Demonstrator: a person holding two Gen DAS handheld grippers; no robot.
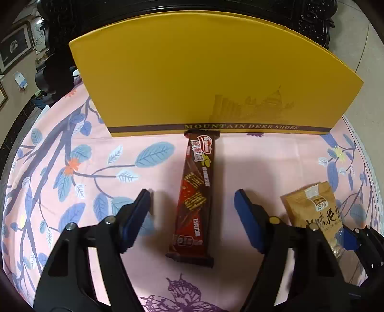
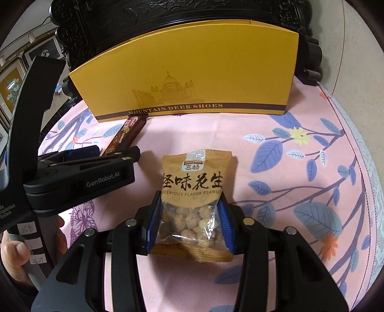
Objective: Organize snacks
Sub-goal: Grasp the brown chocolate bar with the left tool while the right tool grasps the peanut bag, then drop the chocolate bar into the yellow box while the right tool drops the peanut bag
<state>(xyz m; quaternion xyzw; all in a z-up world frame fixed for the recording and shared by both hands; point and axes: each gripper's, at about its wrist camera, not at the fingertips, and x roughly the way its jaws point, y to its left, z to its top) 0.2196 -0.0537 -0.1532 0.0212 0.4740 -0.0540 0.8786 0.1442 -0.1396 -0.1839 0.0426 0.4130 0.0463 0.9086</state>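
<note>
A: Our left gripper (image 1: 193, 204) had its fingers apart around the wafer bar (image 1: 195, 192), pointing at twelve o'clock, touching the yellow box (image 1: 204, 79).

B: Our right gripper (image 2: 189, 216) clamped the peanut packet (image 2: 194, 192).

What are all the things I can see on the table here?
Shoe box: one, yellow with a dark band, far side of the table.
Wafer bar: one, dark brown and red, lying flat, far end touching the box.
Peanut packet: one, tan with a clear window, right of the bar.
Tablecloth: one, pink with blue leaves, under everything.
Carved furniture: dark, behind the box.
Framed pictures: several, on the wall at left.
Left tool: black with blue pads, open around the bar.
Right tool: same colours, shut on the packet.
</note>
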